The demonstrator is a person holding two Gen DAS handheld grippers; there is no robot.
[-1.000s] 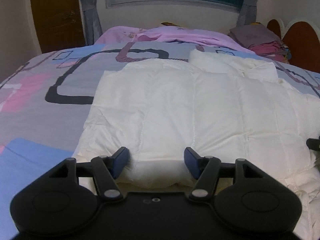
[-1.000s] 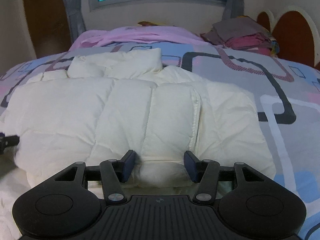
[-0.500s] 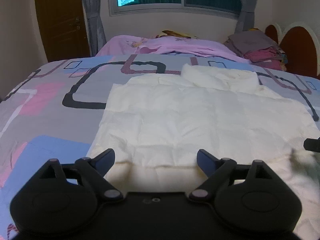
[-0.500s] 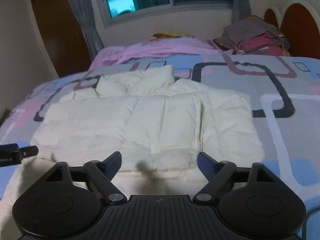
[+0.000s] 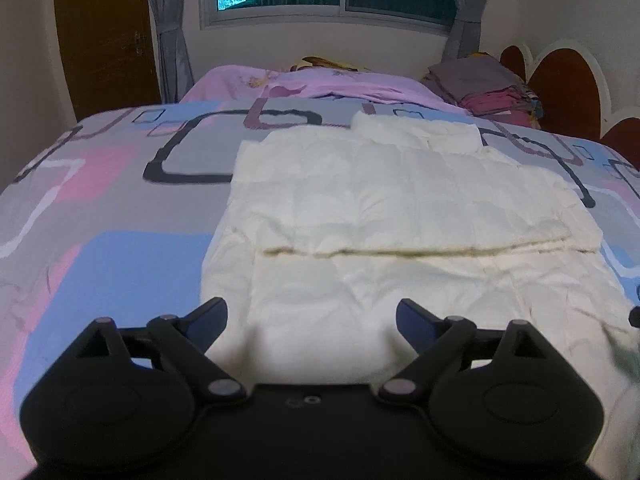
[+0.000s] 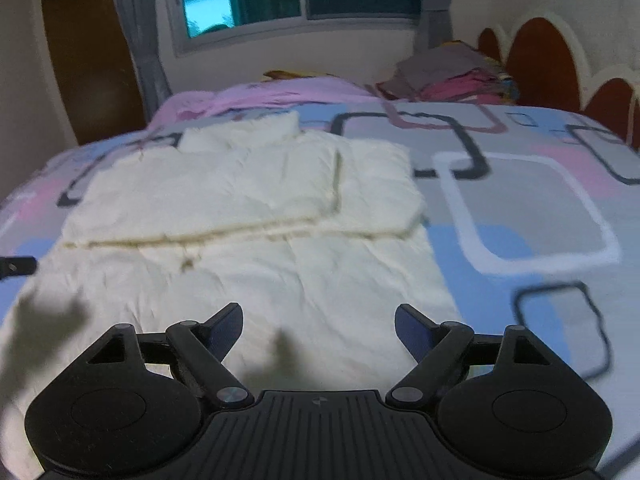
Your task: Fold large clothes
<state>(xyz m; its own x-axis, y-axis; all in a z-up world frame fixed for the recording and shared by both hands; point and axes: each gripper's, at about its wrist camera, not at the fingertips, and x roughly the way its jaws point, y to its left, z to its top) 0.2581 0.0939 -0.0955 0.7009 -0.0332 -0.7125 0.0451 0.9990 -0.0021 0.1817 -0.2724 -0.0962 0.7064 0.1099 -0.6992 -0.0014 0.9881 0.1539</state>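
A cream padded jacket [image 5: 400, 200] [image 6: 240, 184] lies flat on the bed, its collar at the far end. A folded-over layer covers its far part and ends in a straight edge [image 5: 420, 251] across the middle. My left gripper [image 5: 311, 310] hovers open over the jacket's near left part, with nothing between its fingers. My right gripper [image 6: 318, 312] hovers open over the near right part, also holding nothing. Each gripper's tip shows at the edge of the other's view: the right one [image 5: 634, 316] and the left one [image 6: 16, 266].
The patterned bedsheet [image 5: 100, 220] [image 6: 520, 208] spreads on both sides of the jacket. A pink blanket [image 5: 320, 84] and a stack of folded clothes [image 5: 480, 84] [image 6: 452, 76] lie at the far end. The headboard [image 5: 568, 92] stands at the right, a door [image 5: 104, 32] at the far left.
Both grippers opened off the jacket's folded edge, then drew back and rose. The folded layer now lies flat on the jacket, farther from both.
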